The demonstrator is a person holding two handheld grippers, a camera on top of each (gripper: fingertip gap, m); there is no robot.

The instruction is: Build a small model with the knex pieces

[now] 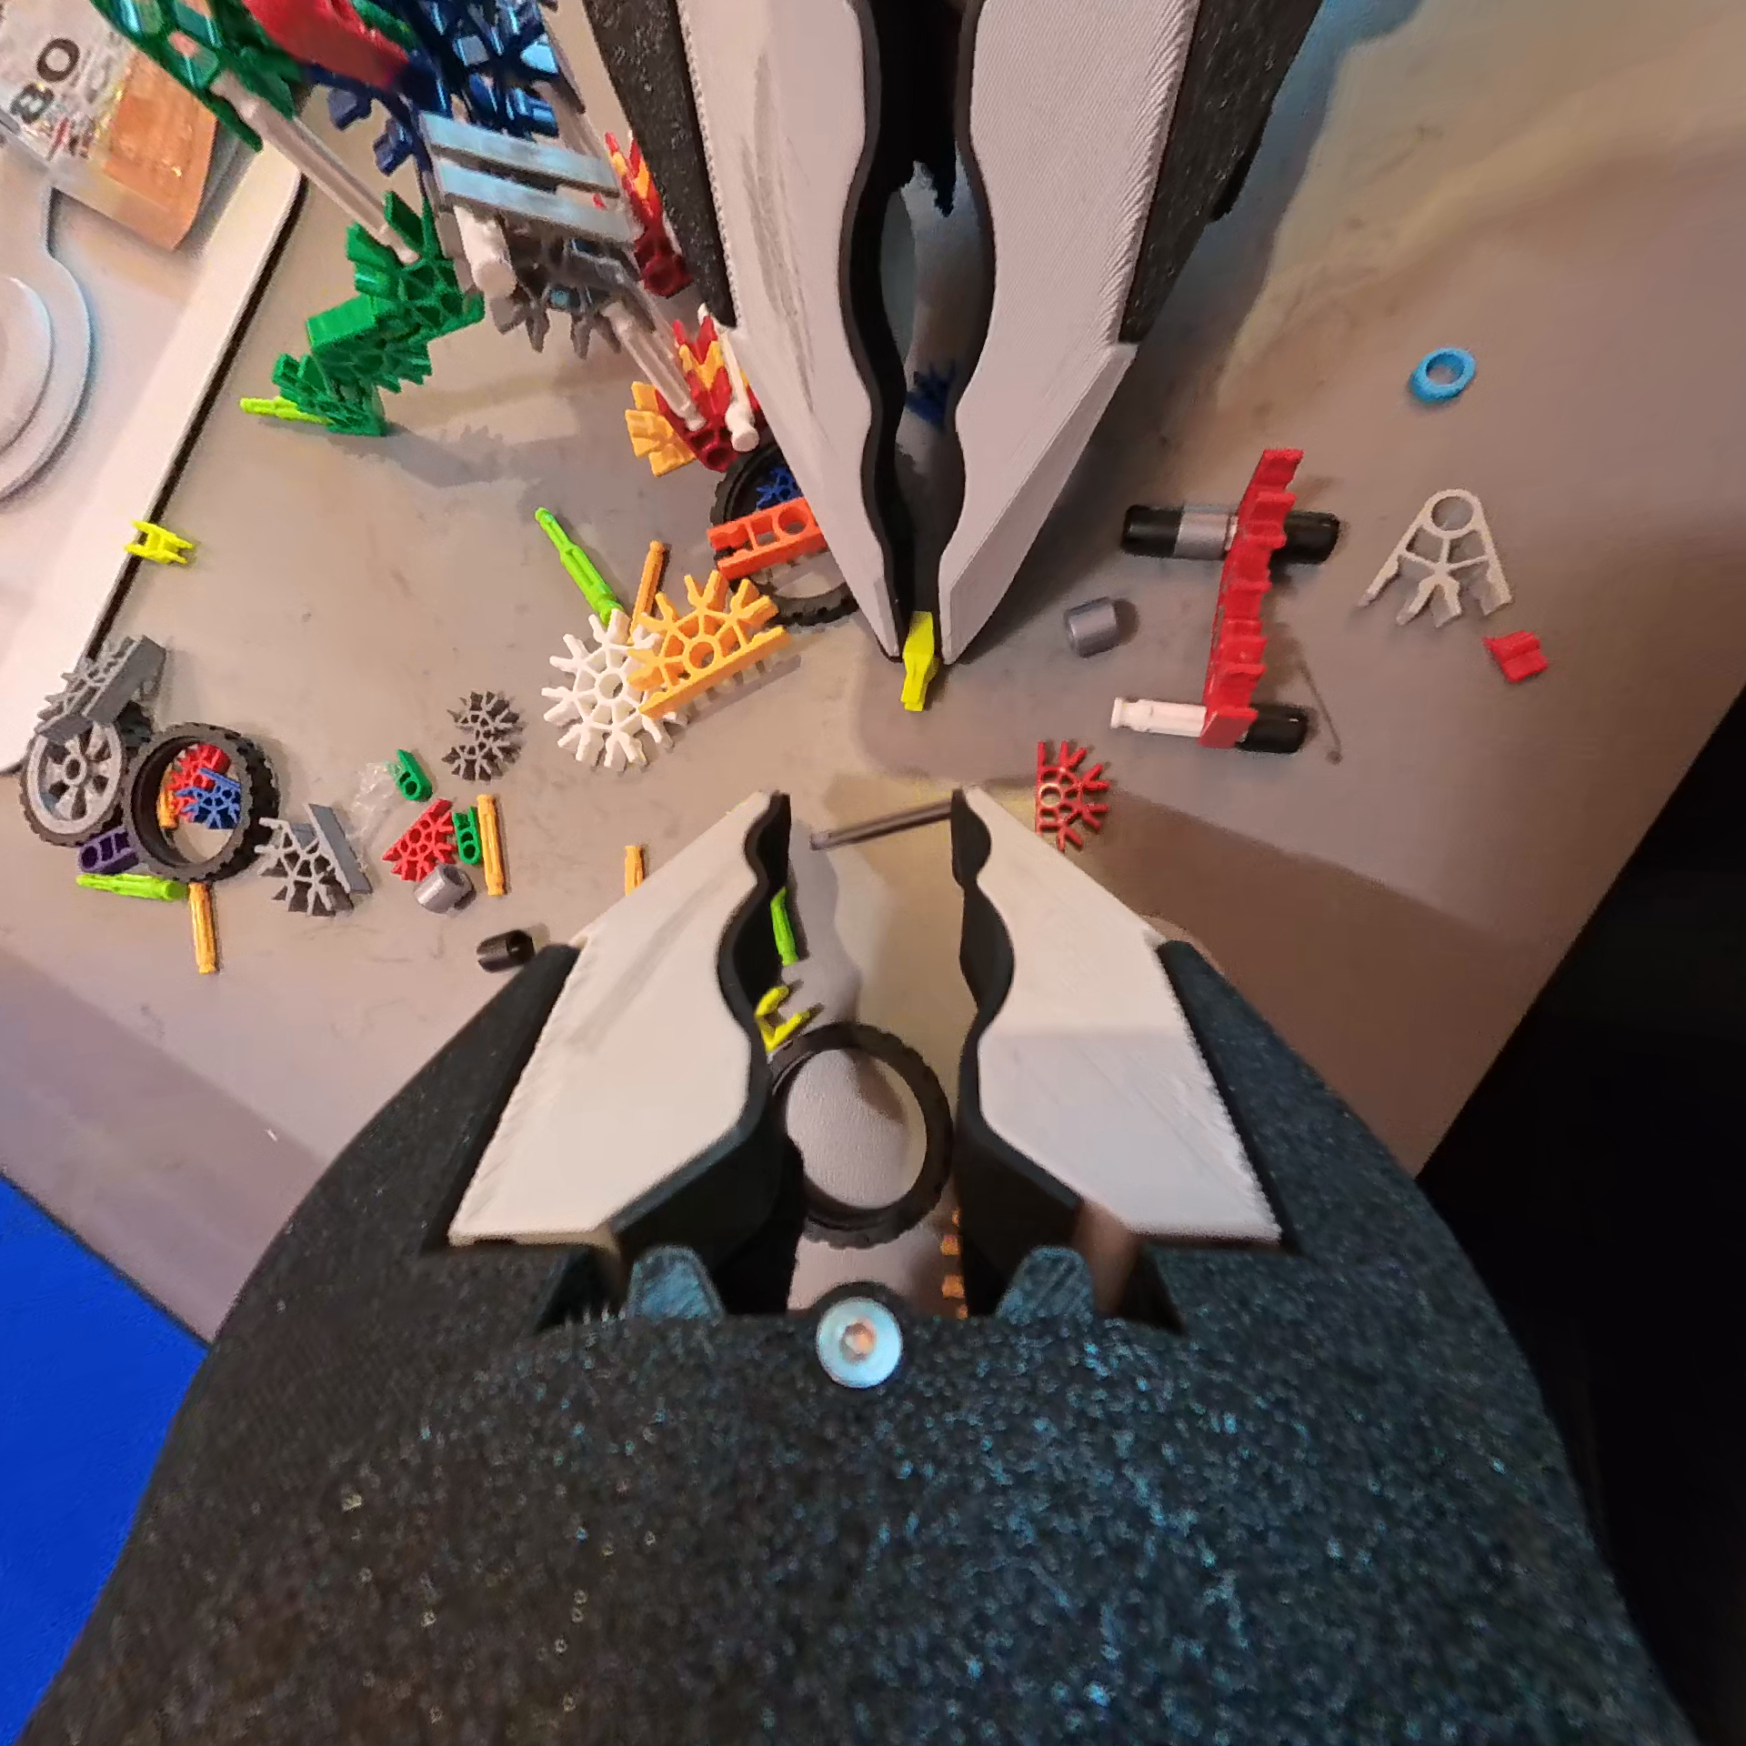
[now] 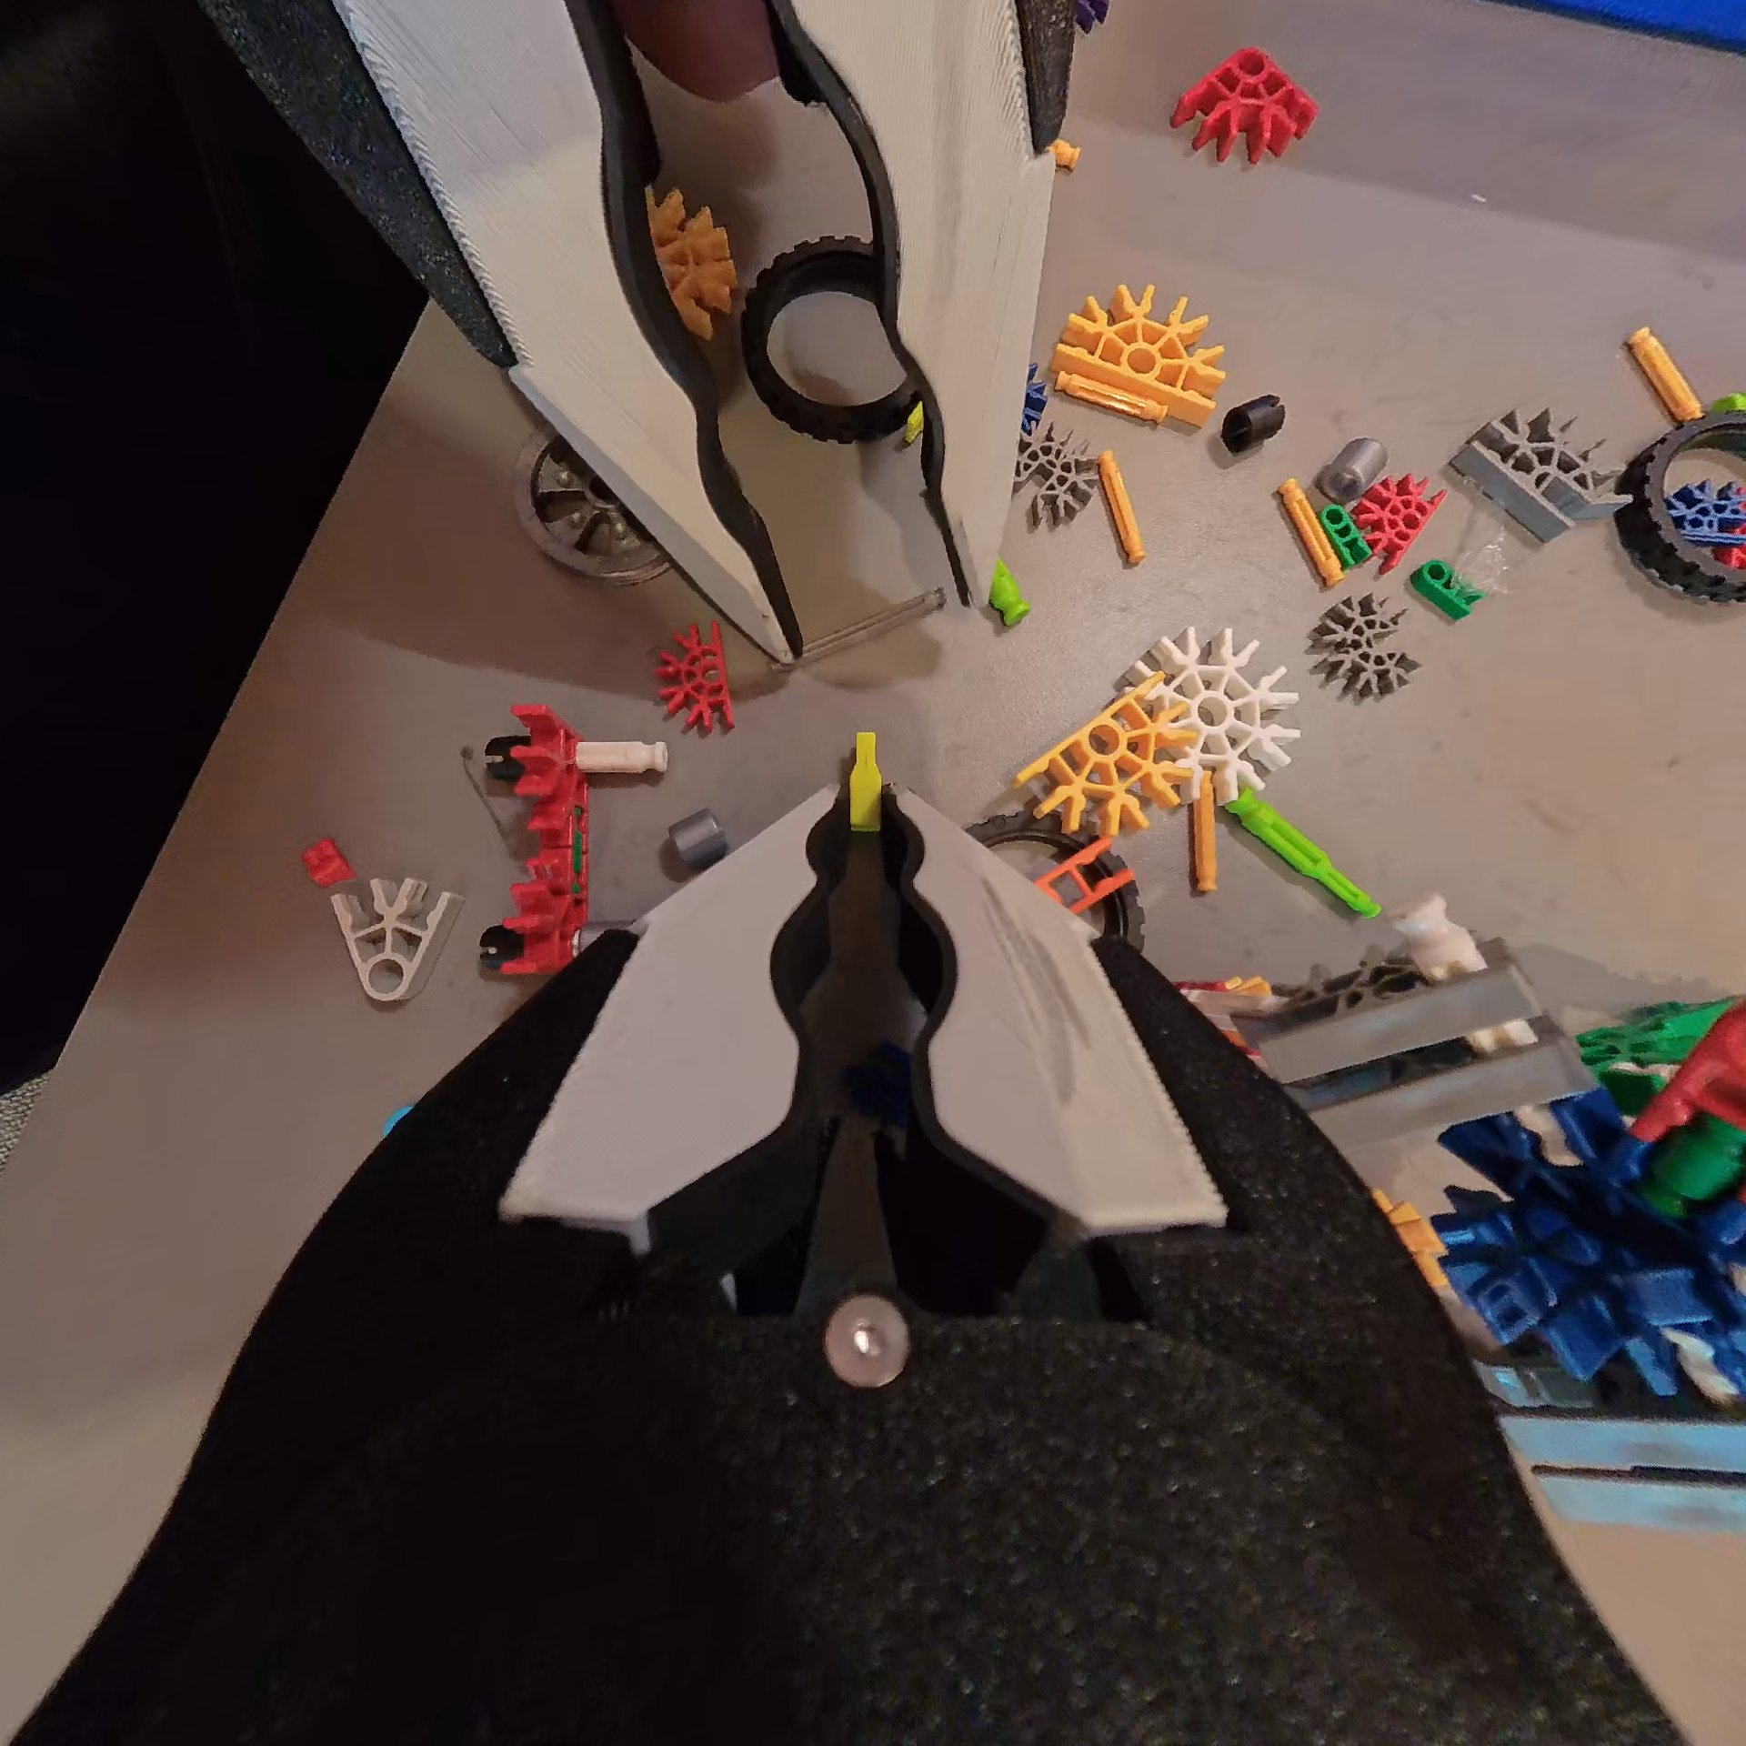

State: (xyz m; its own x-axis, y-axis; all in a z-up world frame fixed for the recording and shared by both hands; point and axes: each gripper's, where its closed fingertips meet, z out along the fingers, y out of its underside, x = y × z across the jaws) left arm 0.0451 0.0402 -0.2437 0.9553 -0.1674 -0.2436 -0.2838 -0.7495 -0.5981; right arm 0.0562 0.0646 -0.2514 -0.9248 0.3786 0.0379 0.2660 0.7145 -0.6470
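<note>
1. The right gripper (image 2: 864, 803) had its jaws pressed together on a short yellow rod (image 2: 864, 779), whose tip stuck out past the fingertips. In the left wrist view the same rod (image 1: 918, 657) hung just above the grey table (image 1: 1181, 898), pointing down towards it.
2. The left gripper (image 1: 864, 822) had its jaws apart and gripped nothing. A thin grey rod (image 1: 883, 824) lay on the table across the gap at its fingertips; whether either fingertip touched it I could not tell.
3. A black tyre (image 1: 864, 1134) lay on the table further back between the left gripper's fingers, with a yellow clip (image 1: 779, 1011) and a green rod (image 1: 782, 921) beside it.
4. The two grippers faced each other tip to tip, near but apart.
5. A red half-round connector (image 1: 1068, 792) lay just beside the left gripper's right fingertip. A white snowflake connector (image 1: 605, 690) and an orange connector (image 1: 704, 642) lay touching each other to the left of the yellow rod.
6. To the other side sat a red strip of connectors (image 1: 1247, 605) on black rods, a small grey sleeve (image 1: 1096, 625) and a pale grey fan-shaped connector (image 1: 1441, 557).
7. A partly built model (image 2: 1559, 1181) of blue, green and grey pieces stood farther off, behind the right gripper.
</note>
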